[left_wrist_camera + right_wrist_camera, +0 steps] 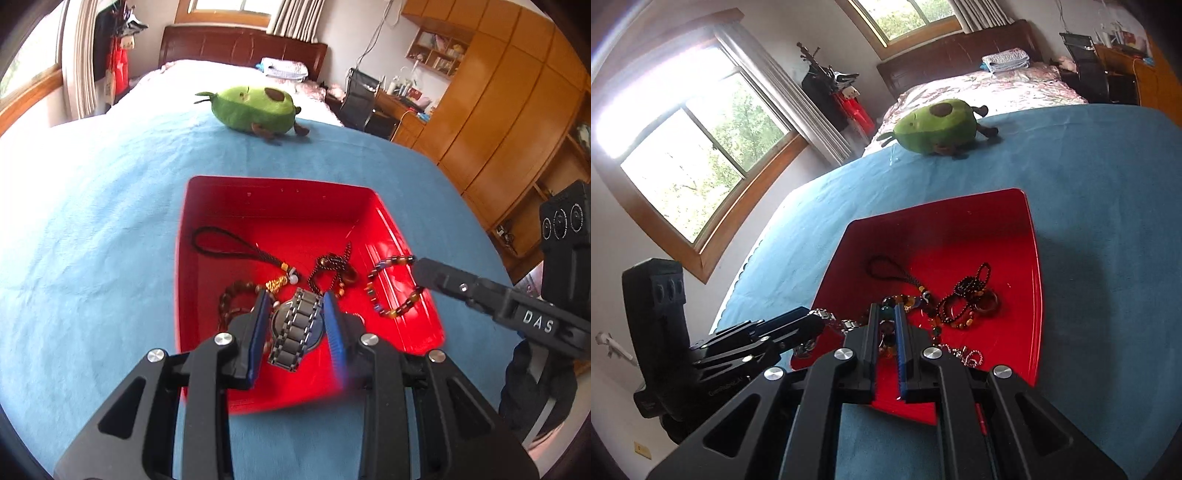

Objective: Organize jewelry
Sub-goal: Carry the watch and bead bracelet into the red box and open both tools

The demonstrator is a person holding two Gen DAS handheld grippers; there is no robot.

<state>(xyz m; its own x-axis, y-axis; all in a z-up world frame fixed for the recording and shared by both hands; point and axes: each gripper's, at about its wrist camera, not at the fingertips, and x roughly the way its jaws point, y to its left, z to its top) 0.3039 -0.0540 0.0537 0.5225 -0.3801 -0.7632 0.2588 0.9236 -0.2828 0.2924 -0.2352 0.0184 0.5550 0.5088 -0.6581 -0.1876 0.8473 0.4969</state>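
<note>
Gripping a grey metal link-band wristwatch (293, 328) in my left tongs (295, 301), I hold it over the square red plastic tray (280, 199) on the blue bedspread (92, 236). My right tongs (886, 310) are pinched nearly closed on a multicoloured beaded bracelet (393, 284) above the same tray.

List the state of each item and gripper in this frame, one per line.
left gripper: shut on the metal watch, held over the tray
right gripper: shut on the multicolour bead bracelet
red tray: on the blue blanket, upright
black cord charm: lying in the tray
dark bead strands: lying in the tray
avocado plush: lying on the blanket, beyond the tray
</note>
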